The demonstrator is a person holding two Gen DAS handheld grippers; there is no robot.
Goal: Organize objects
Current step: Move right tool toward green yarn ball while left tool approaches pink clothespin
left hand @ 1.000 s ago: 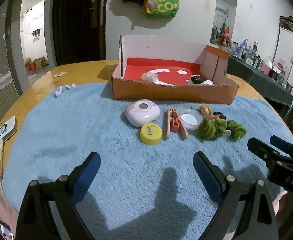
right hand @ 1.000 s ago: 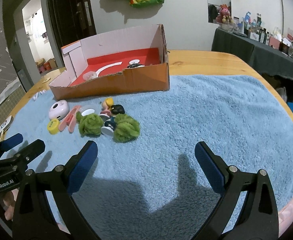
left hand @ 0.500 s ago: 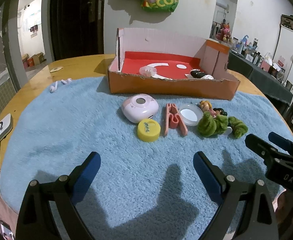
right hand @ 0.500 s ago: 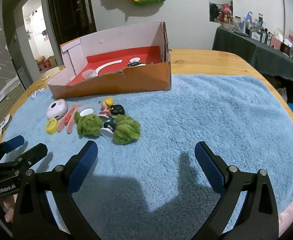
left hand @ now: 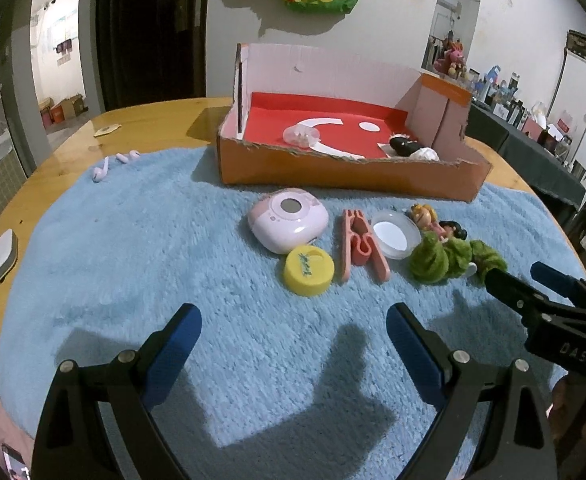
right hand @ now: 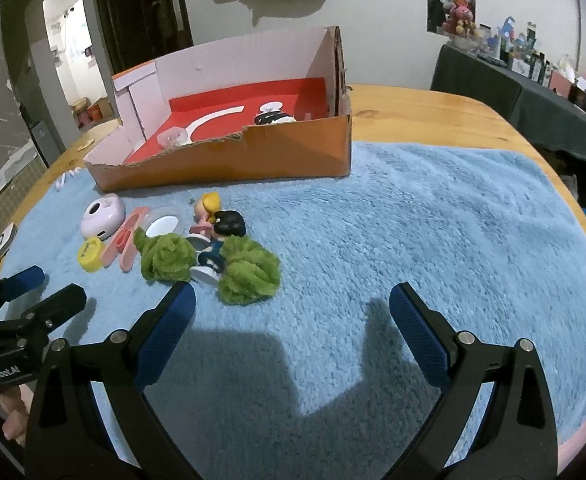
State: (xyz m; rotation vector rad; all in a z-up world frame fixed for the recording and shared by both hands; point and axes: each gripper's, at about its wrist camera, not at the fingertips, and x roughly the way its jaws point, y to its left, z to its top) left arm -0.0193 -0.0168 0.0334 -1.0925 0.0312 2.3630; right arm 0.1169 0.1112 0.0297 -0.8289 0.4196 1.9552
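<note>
Both jaws released: left gripper [left hand: 293, 332] should straddle the yellow cap [left hand: 309, 271] squarely (probably hard plastic), then box [left hand: 345, 182] it.

Two low fisheye views, both aimed across the table [left hand: 73, 136] toward the box [left hand: 345, 176].

The left view is taken from the near-left, close over the blue mat [left hand: 153, 264]; the right view is angled in from the near-right. The box, the mat and the row of small items are shared, and each tool is caught at the other view's edge.
</note>
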